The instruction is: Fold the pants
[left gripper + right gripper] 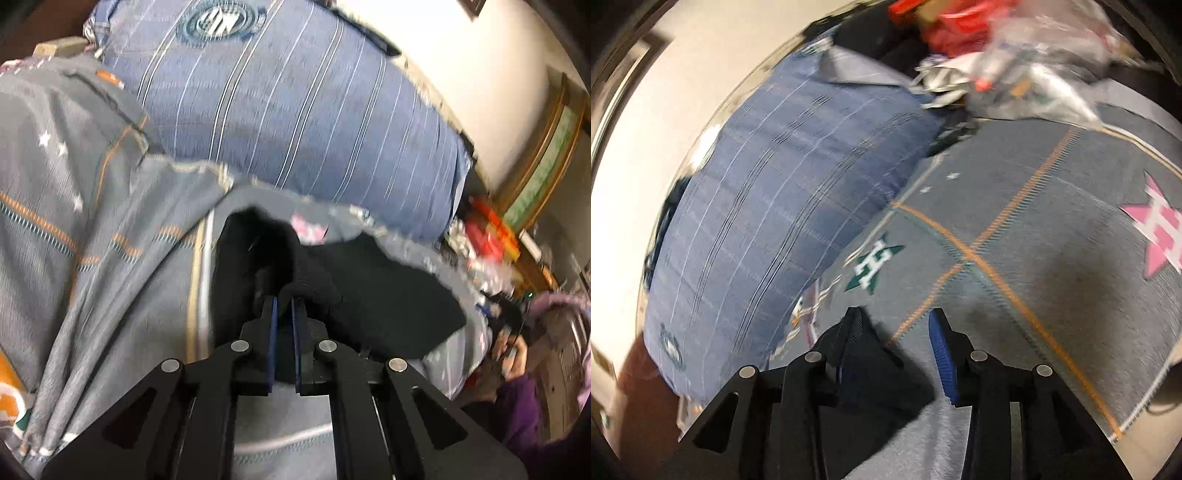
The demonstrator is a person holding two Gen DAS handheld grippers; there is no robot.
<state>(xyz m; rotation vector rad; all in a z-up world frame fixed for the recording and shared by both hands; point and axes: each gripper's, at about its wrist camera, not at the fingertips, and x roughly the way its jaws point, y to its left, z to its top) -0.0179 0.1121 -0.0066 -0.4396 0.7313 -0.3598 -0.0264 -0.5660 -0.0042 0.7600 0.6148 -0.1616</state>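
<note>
Grey star-patterned bedcover (1052,206) beside striped blue pillow (768,206)

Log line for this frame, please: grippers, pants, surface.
left gripper: shut on black pants | right gripper: open, black cloth by left finger | surface: grey bedspread

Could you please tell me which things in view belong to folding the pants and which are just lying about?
Belonging to the job:
black pants
left gripper, shut on the pants
right gripper, open

Just lying about:
blue striped pillow
grey star-patterned bedspread
red packets
</note>
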